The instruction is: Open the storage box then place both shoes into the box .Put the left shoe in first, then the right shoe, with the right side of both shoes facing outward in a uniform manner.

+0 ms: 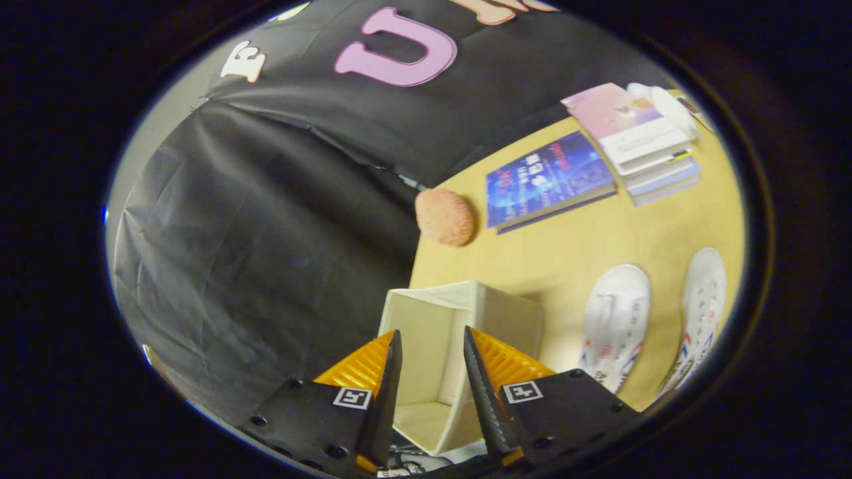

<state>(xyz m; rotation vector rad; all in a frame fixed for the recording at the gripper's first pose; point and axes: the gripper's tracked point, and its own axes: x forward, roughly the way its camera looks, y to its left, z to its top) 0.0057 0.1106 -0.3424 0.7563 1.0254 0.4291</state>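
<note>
Claw [432,346]: held partly open, nothing gripped, fingers parted above the storage box.
Storage box [496,313]: open, seen between the fingers.
Shoes [616,322]: set on the bench [566,246], right of the box.

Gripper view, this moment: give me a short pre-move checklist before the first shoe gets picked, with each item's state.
1. Storage box open: ok, its open mouth shows an empty interior.
2. Gripper free: ok, fingers apart with nothing held, hanging just over the box.
3. Both shoes in sight: ok, the nearer shoe and the farther shoe lie side by side on the table, beside the box.
4. Which shoe is the left one: cannot tell.
5. Path to the shoes: ok, the books and the round pink object lie beyond.
</note>
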